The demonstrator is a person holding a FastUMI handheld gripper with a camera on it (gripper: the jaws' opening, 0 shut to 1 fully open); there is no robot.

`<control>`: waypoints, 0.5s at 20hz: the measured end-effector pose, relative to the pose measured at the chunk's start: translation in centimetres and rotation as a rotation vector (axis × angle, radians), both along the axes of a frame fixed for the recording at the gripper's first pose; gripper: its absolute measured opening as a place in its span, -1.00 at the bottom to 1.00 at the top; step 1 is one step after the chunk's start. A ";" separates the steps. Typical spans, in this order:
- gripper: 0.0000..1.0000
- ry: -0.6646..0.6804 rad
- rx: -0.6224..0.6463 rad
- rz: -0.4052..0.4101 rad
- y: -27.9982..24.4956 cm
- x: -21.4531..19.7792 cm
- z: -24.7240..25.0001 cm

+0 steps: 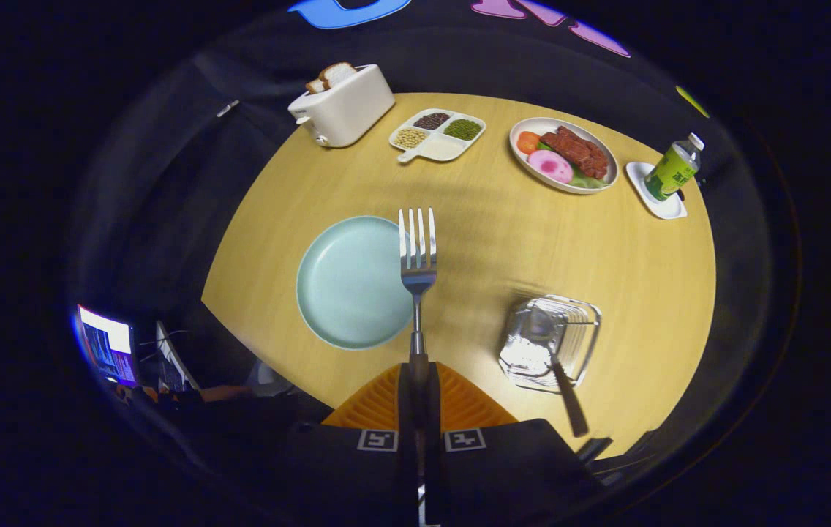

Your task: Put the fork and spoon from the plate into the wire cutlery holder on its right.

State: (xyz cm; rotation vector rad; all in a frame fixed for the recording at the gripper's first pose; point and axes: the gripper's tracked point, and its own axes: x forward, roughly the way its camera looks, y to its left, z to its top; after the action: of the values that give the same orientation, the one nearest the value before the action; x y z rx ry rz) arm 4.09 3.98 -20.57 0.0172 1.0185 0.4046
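A silver fork (417,256) sticks straight out from between my orange fingers (379,404), tines pointing away, held high above the table. My gripper (416,380) is shut on its handle. Below and just left of the tines lies the pale blue plate (346,285), nothing on it. To the right of my fingers stands the wire cutlery holder (551,338), seen from above. The spoon (558,366) stands inside it, bowl down and dark handle leaning out toward me.
At the far side of the round wooden table (606,271) are a white toaster (342,106) with bread, a divided dish of beans (437,134), a plate of food (563,154) and a green bottle (671,170) on a white coaster. A lit screen (107,344) glows beyond the table's left edge.
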 end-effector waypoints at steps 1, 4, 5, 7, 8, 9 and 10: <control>-0.83 0.027 -0.021 0.007 -1.5 -0.5 0.2; -0.83 0.138 -0.066 0.026 -5.4 -1.8 0.2; -0.83 0.181 -0.099 0.029 -6.7 -2.1 -0.2; -0.84 0.265 -0.167 0.047 -8.7 -2.8 -0.8; -0.83 0.310 -0.191 0.058 -9.1 -3.2 -1.1; -0.84 0.352 -0.222 0.077 -9.6 -3.4 -1.4; -0.83 0.391 -0.256 0.098 -10.0 -3.7 -1.7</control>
State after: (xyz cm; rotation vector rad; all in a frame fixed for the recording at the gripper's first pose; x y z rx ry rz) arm 0.42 -6.03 -22.25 -0.1902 1.4557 0.3643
